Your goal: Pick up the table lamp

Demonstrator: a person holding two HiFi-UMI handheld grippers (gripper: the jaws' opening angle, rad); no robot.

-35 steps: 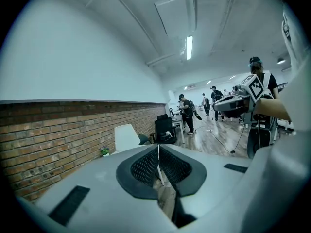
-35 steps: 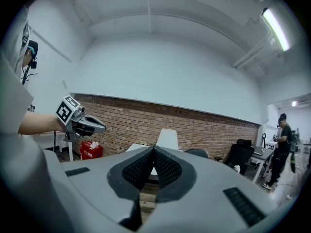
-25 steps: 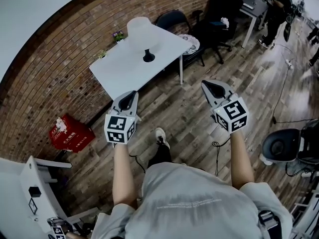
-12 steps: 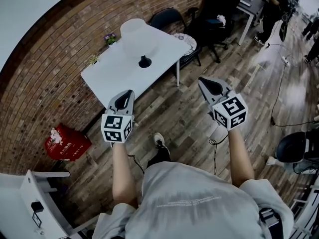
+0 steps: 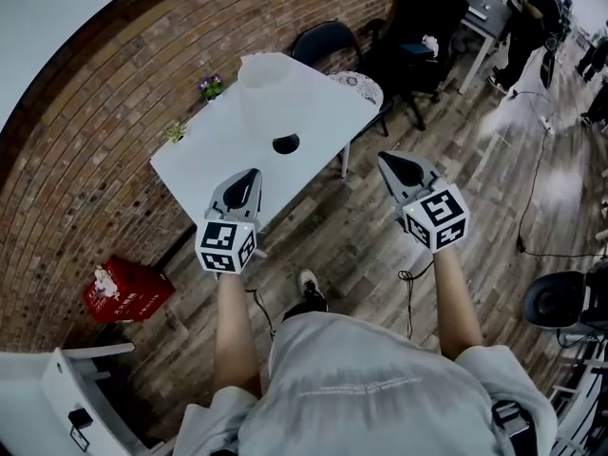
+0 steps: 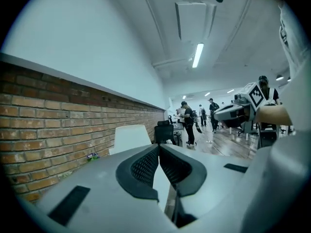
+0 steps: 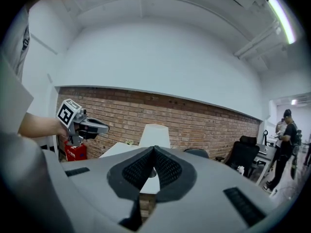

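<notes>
The table lamp (image 5: 274, 91), a smooth white cone shade on a round black base, stands on the flat white table (image 5: 204, 155). The left gripper (image 5: 249, 177) and right gripper (image 5: 389, 161) hover short of it; both pairs of ribbed jaws are pressed together, empty.

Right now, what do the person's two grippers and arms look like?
The left gripper and right gripper match: light grey tapered bodies, black textured pads, each with a black-and-white marker cube. The person wears a grey short-sleeved T-shirt; forearms uncovered.

Both arms outstretched, left tongs (image 5: 253, 174) and right tongs (image 5: 385, 158) closed, empty
</notes>
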